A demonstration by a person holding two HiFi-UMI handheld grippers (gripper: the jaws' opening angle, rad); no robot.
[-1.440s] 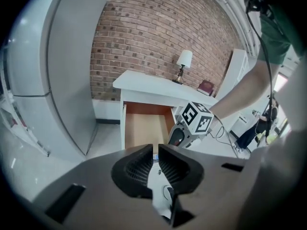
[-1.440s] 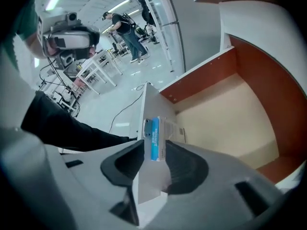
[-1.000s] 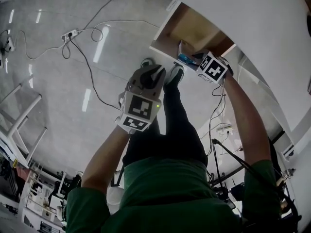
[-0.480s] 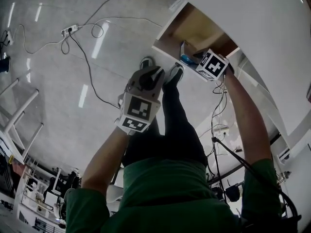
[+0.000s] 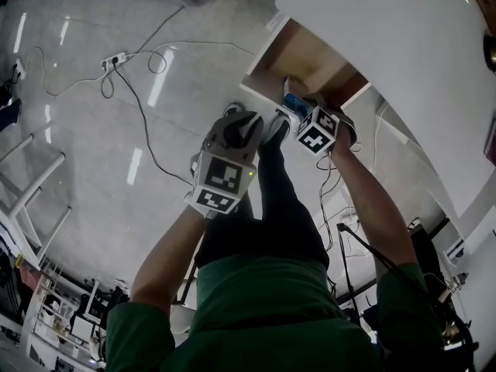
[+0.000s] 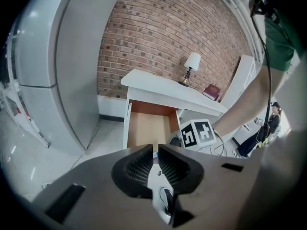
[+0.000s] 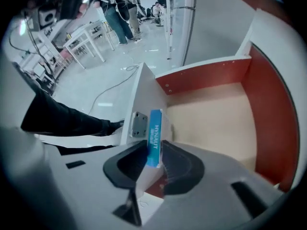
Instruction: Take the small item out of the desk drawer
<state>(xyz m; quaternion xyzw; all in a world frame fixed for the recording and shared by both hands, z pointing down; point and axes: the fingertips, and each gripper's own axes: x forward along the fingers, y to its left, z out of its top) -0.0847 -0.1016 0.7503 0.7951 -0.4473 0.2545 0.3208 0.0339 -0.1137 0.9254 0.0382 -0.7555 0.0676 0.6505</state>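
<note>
- The drawer (image 7: 218,114) stands pulled out from under the white desk top (image 5: 387,37), so the opening part of the job looks done
- The right gripper (image 7: 154,153) points down into the drawer's front corner; its jaws have just been closing, and the small box (image 7: 154,131) (white, with a blue face) stands between them, the pads seemingly pressed against its sides
- The box is on edge, just inside the drawer's front panel (image 7: 144,92) and beside a metal bracket (image 7: 138,124) fixed to that panel; from here it does not look lifted clear of the drawer yet
- What seems left: raise the box straight up past the panel and carry it out. I judge the task a little past halfway, with the grasp made and the removal not yet done
- The left gripper (image 6: 153,151) hangs well apart from the drawer over the floor, its jaws drawn nearly together with nothing between them; it takes no part in this step
- Nearest obstacle is the front panel with its bracket, which the box touches or nearly touches; a sideways pull could catch there
- Below the drawer front are the person's own legs and shoes (image 5: 279,121)
- Further off: a power strip (image 5: 115,56) with cable on the floor, a lamp (image 6: 192,63) and a book (image 6: 211,91) on the desk, and a brick wall (image 6: 163,28) behind; none of these is in the way
</note>
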